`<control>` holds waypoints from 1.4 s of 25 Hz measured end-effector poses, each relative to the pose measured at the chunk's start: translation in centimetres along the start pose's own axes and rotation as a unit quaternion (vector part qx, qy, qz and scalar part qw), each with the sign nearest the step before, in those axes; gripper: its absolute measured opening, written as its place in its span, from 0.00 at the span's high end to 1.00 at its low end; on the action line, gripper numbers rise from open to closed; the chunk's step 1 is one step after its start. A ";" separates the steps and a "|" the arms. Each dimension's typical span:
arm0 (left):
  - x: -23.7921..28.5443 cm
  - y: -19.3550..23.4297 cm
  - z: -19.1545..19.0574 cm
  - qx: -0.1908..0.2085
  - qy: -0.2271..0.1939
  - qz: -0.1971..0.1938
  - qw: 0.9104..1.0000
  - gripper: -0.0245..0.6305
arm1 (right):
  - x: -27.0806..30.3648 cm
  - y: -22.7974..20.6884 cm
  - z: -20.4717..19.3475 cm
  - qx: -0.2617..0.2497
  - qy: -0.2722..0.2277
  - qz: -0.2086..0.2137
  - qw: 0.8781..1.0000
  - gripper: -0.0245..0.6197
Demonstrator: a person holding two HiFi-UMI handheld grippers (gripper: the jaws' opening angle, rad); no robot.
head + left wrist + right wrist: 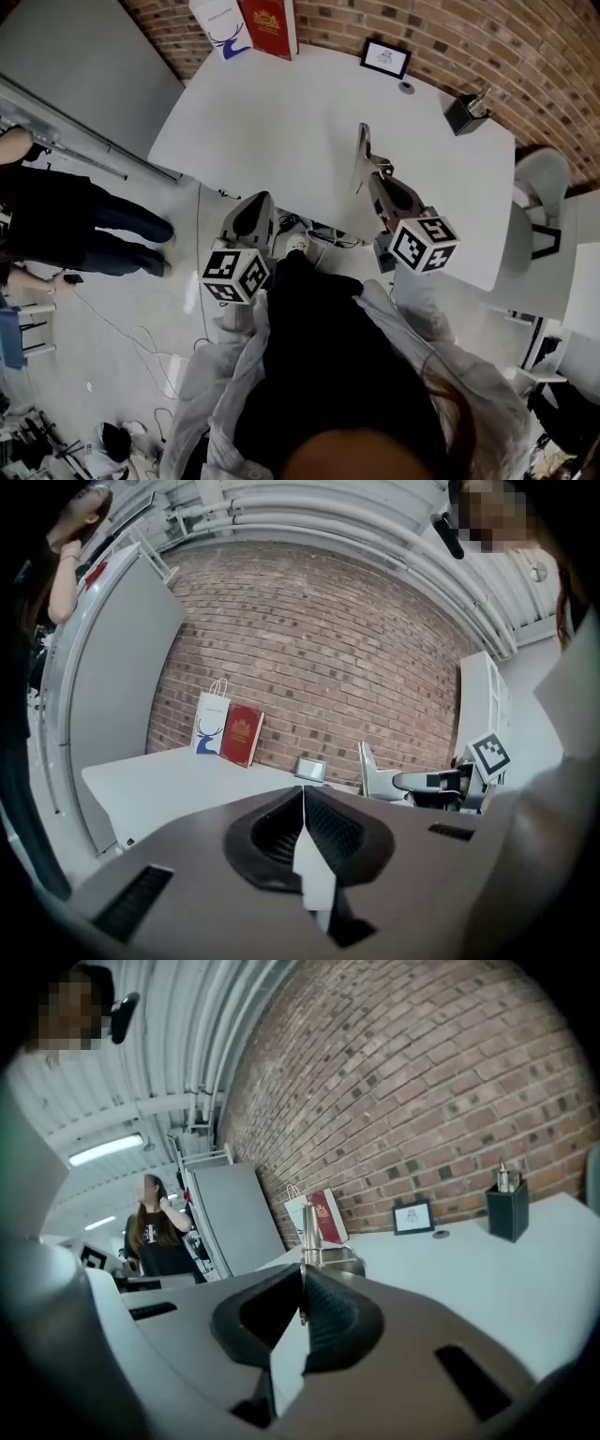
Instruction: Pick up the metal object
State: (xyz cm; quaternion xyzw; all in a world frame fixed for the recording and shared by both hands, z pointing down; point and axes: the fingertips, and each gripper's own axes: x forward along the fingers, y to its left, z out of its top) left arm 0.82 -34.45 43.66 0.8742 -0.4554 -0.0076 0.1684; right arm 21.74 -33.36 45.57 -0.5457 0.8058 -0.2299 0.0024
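One white bench [281,112]. Two tongs: right tongs [302,1277] pinched shut on the one metal object [311,1230], held up over the bench's near half; left tongs [303,797] closed on nothing. One black holder [464,114] at a far corner.

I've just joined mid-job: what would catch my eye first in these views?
The right gripper stands out first, shut on the metal object, which juts out past its jaws over the middle of the white table. The left gripper is shut and empty at the table's near edge. A red box stands at the far edge by the brick wall.
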 end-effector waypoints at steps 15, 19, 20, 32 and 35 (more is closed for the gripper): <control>-2.3 -2.5 -2.6 -0.001 0.008 -0.022 1.000 0.94 | -3.3 0.5 -4.5 -0.134 0.012 -0.063 0.989 0.94; -2.0 -3.1 -3.0 0.008 0.014 -0.033 0.999 0.94 | -3.4 1.1 -4.4 -0.127 0.009 -0.056 0.990 0.94; -1.9 -3.2 -3.1 0.008 0.016 -0.036 0.999 0.94 | -3.3 1.3 -4.3 -0.126 0.008 -0.055 0.990 0.94; -2.3 -3.2 -3.7 0.006 0.012 -0.043 0.999 0.94 | -3.4 2.2 -4.5 -0.117 0.003 -0.045 0.992 0.94; -2.7 -3.1 -4.0 0.004 0.010 -0.041 0.999 0.94 | -3.3 2.4 -5.0 -0.115 0.004 -0.046 0.992 0.94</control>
